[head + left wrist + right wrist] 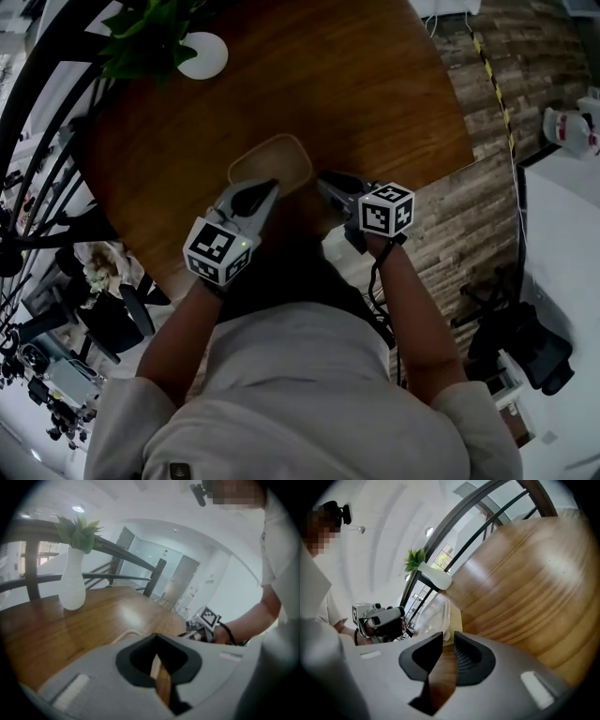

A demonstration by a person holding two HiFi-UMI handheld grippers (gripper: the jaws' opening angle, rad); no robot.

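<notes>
The left gripper (262, 190) is held low over the near edge of the table (375, 84); its jaws are seen closed tip to tip in the left gripper view, with only a thin slit below the tips. A pale strip shows in that slit; it may be the rim of the tray (296, 142), though a grip on it cannot be confirmed from so narrow a view. The right gripper (328, 185) is held beside it, just off the tray's right corner; its jaws are parted by a narrow gap, and nothing but bare wood is seen between them.

The tray lies on the table directly ahead of both grippers, near the table's edge and level. Its near rim is met by the left tips; in the right gripper view a clear, glossy wall (432, 613) is seen above its pale base.

The tray is judged light, thin-walled and smooth; some flex and slip are to be expected, so a hard squeeze is best avoided. A hold is best taken on the rim, at opposite sides, one gripper to each, so that the tray is kept level.

Well beyond it, at the far side of the table, a white vase (203, 54) with green leaves (150, 37) is set.
</notes>
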